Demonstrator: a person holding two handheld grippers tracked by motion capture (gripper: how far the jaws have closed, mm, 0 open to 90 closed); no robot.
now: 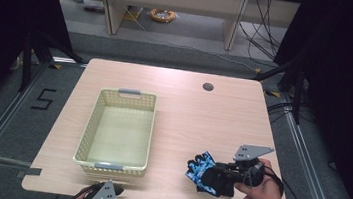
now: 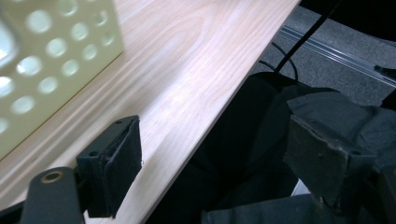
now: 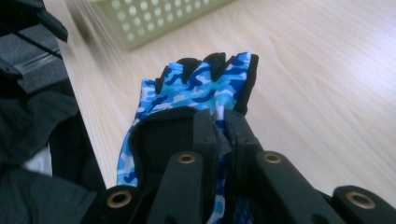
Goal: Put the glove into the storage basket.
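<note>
In the high view, we see the right gripper (image 1: 216, 177) at the lower right of the frame, clamped on a blue camouflage glove (image 1: 205, 171) just above the table (image 1: 202, 117); the glove's long axis runs left to right, its fingertips pointing left toward the pale basket (image 1: 87, 134) at centre left. We judge the carry step is in hand; next comes a move leftward over the basket rim before release. In the left gripper view, the left gripper (image 2: 210, 163) has its fingers wide apart at the table edge, holding nothing. In the right gripper view, the glove (image 3: 196, 88) points up-frame, away from the pinching fingers (image 3: 205, 128).
</note>
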